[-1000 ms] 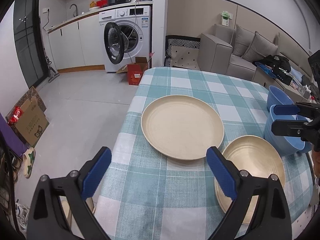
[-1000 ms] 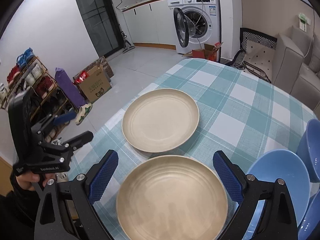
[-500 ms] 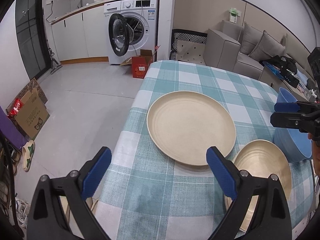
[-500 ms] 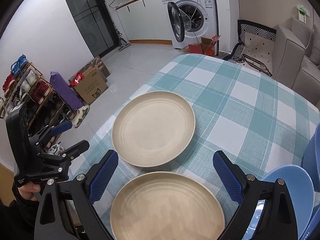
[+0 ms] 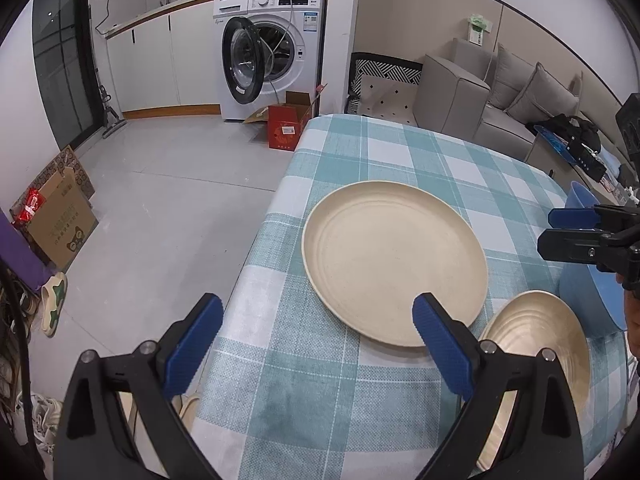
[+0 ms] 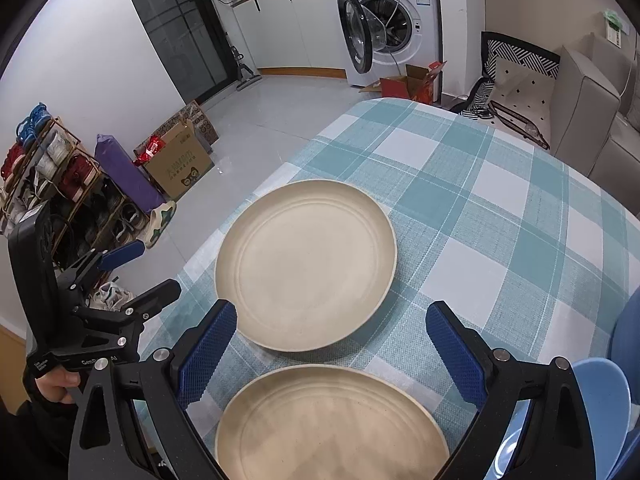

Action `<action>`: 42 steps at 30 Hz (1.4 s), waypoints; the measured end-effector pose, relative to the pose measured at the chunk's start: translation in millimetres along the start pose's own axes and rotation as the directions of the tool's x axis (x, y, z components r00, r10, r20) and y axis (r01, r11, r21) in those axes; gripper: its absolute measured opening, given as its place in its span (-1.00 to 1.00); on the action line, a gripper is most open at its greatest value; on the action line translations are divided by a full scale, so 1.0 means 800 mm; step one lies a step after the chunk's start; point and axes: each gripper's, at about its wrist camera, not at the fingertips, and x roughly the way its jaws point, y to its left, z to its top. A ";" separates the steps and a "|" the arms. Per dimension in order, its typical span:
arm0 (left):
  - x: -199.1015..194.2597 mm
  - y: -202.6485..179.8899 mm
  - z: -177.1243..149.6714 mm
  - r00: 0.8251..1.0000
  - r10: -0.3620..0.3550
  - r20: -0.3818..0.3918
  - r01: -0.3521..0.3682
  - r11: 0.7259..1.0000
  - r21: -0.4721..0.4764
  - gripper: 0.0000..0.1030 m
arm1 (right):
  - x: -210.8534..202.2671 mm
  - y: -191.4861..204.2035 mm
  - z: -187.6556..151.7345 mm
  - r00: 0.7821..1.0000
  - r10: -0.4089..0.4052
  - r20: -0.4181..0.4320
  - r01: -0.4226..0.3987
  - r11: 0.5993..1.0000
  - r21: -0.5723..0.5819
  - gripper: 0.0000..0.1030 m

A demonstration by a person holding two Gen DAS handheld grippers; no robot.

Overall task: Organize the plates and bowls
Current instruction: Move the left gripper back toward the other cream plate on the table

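A large cream plate (image 5: 394, 262) lies on the checked tablecloth (image 5: 384, 152); it also shows in the right wrist view (image 6: 306, 264). A second cream plate (image 6: 332, 424) lies nearer, beside it (image 5: 540, 354). Blue bowls (image 5: 588, 292) stand at the right, seen also in the right wrist view (image 6: 600, 404). My left gripper (image 5: 316, 346) is open and empty above the table's left edge. My right gripper (image 6: 332, 350) is open and empty above the near plate. Each gripper shows in the other's view (image 5: 560, 228) (image 6: 136, 272).
The table's left edge (image 5: 260, 240) drops to a grey floor. A washing machine (image 5: 272, 48) with open door, a red box (image 5: 288, 128) and a sofa (image 5: 492, 96) stand behind. A shoe rack (image 6: 44, 168) and cardboard box (image 6: 180, 164) stand at the left.
Both grippers have drawn back and to the left, so the plates have shifted right and down in the views. Both stay open. The plates and bowls have not moved.
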 end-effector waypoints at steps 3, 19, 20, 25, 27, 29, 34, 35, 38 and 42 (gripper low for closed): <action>0.005 0.003 0.001 1.000 0.002 -0.006 -0.002 1.000 -0.005 0.87 | 0.006 0.000 0.003 1.000 0.000 -0.007 0.000 1.000 0.000 0.89; 0.035 0.003 0.011 0.999 0.012 -0.042 -0.012 1.000 0.000 0.87 | 0.044 -0.017 0.017 0.998 -0.001 -0.058 0.003 0.999 0.039 0.89; 0.038 0.003 0.011 0.999 0.011 -0.047 -0.011 1.000 -0.001 0.87 | 0.047 -0.019 0.017 0.998 0.001 -0.061 0.002 0.999 0.044 0.89; 0.050 0.003 0.012 0.998 0.010 -0.062 -0.010 1.000 -0.003 0.87 | 0.059 -0.027 0.021 0.997 0.000 -0.077 0.005 0.998 0.060 0.89; 0.053 0.004 0.013 0.998 0.009 -0.066 -0.010 1.000 -0.008 0.87 | 0.062 -0.031 0.022 0.997 0.001 -0.079 0.005 0.997 0.071 0.89; 0.057 0.004 0.014 0.997 0.009 -0.071 -0.009 1.000 -0.007 0.87 | 0.066 -0.033 0.024 0.997 0.005 -0.083 0.002 0.997 0.081 0.89; 0.065 0.006 0.015 0.997 0.008 -0.079 -0.009 1.000 -0.011 0.87 | 0.080 -0.036 0.024 0.994 -0.005 -0.109 0.015 0.995 0.094 0.89; 0.067 0.007 0.014 0.997 0.009 -0.083 -0.011 1.000 -0.013 0.87 | 0.083 -0.037 0.024 0.994 -0.004 -0.112 0.015 0.995 0.099 0.89; 0.075 0.010 0.014 0.995 0.004 -0.097 -0.006 1.000 -0.024 0.87 | 0.090 -0.038 0.025 0.993 0.008 -0.119 0.006 0.994 0.111 0.89; 0.081 0.013 0.014 0.994 -0.001 -0.109 -0.002 0.999 -0.034 0.87 | 0.101 -0.042 0.027 0.991 0.022 -0.130 -0.004 0.990 0.141 0.89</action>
